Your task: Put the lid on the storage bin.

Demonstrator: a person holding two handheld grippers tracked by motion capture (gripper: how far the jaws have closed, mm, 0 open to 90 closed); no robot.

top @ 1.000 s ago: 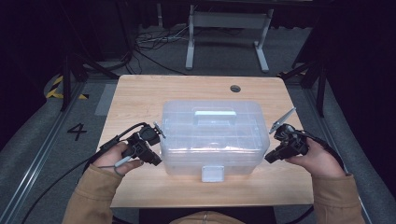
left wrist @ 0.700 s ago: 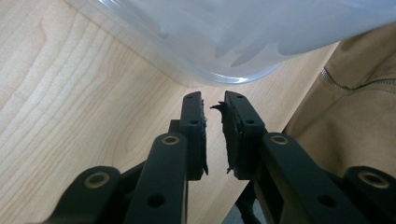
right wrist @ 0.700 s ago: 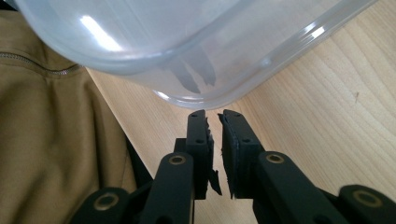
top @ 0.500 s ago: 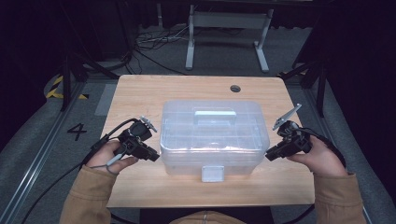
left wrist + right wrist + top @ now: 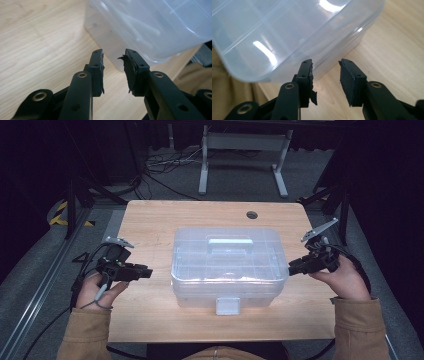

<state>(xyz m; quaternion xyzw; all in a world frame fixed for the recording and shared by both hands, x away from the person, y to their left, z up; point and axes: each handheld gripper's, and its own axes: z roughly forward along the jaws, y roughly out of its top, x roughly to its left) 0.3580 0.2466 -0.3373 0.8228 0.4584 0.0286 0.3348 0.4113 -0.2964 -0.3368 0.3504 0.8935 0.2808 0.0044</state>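
A clear plastic storage box point(image 5: 227, 265) with a lid, a top handle point(image 5: 230, 241) and a front latch point(image 5: 227, 305) stands in the middle of the wooden table point(image 5: 150, 220). My left gripper point(image 5: 146, 272) is held a short way off the box's left side, open and holding nothing. In the left gripper view the gripper point(image 5: 113, 53) points at a lower corner of the box point(image 5: 140, 27). My right gripper point(image 5: 291, 267) is close to the box's right wall, also open. In the right gripper view its jaws point(image 5: 325, 62) stand apart just short of the box's corner point(image 5: 294, 35).
A round cable hole point(image 5: 251, 214) lies near the table's far edge. Beyond the table stand a metal frame point(image 5: 240, 150) and loose cables point(image 5: 160, 165) on the floor. Bare wood lies on both sides of the box.
My left gripper has drawn back to the left, away from the box's side. My right gripper has shifted slightly toward the far side and stays beside the box's right wall.
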